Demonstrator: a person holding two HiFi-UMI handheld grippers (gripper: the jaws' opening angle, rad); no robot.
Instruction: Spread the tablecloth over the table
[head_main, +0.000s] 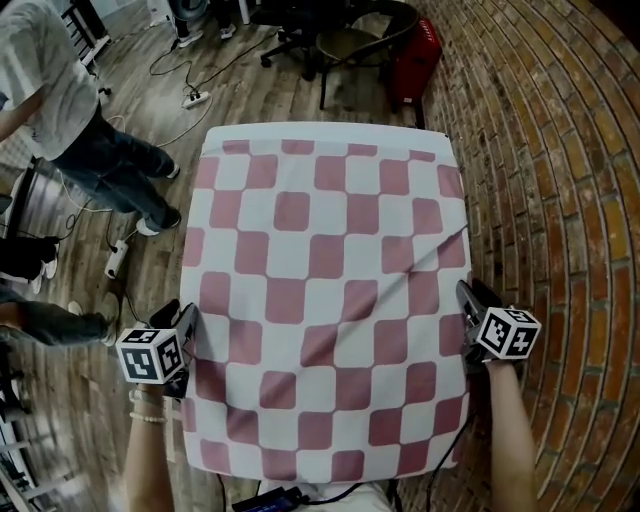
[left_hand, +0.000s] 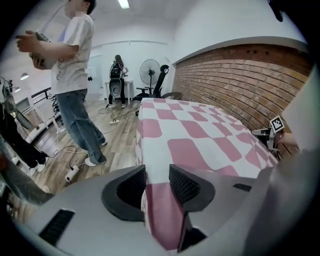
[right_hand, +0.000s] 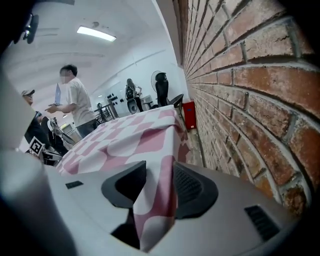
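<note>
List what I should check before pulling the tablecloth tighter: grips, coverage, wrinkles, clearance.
1. Clamp of left gripper on tablecloth: not ok; the edge hangs between jaws that stand apart.
2. Clamp of right gripper: not ok; cloth between open jaws there too.
3. Far end covered: ok; the cloth reaches both far corners.
4. Cloth flat: not ok; creases run near the right side.
5. The person at left is clear of the cloth: ok.
6. Room beside the brick wall: cannot tell.
</note>
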